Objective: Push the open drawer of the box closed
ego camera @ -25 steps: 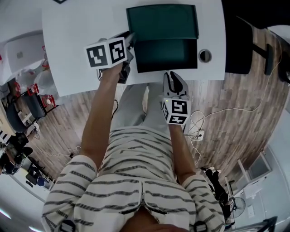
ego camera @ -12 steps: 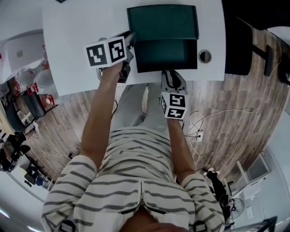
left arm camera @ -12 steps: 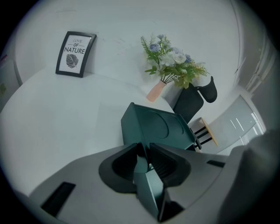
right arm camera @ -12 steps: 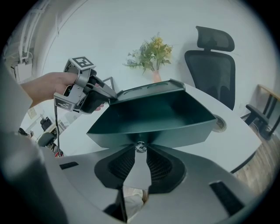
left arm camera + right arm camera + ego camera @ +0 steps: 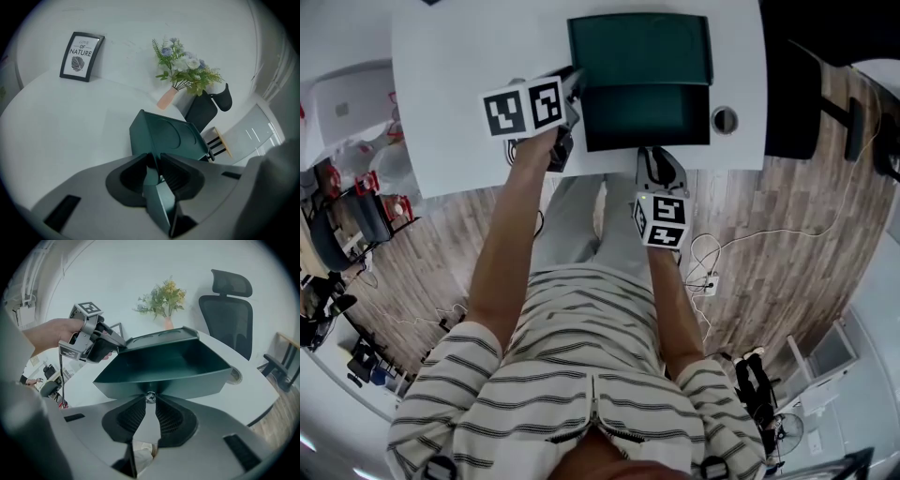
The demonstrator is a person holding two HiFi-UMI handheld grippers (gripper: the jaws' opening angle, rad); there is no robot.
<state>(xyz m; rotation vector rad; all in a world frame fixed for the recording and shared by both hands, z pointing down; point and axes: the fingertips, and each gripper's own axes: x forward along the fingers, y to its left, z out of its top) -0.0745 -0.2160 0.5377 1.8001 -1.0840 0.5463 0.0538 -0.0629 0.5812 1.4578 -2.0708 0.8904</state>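
At the left of the white counter (image 5: pixel 459 84), our left gripper (image 5: pixel 156 165) has its fingers (image 5: pixel 180 174) clamped on the left front corner of the dark green rectangular box (image 5: pixel 639 45), as far as we can judge to hold it steady. Just right of that, the box's open green drawer (image 5: pixel 647 111) stands pulled well out toward us, empty, its front near the counter's edge. At the middle of that front, our right gripper (image 5: pixel 150 404) has just been closing its fingers (image 5: pixel 171 417), and the small silver knob (image 5: pixel 150 397) sits pinched between their tips. We judge that the push itself has not started and this is the bracing step. Next we would drive the right gripper straight away from us, square to the drawer front, while the left stops the box from sliding back across the counter.
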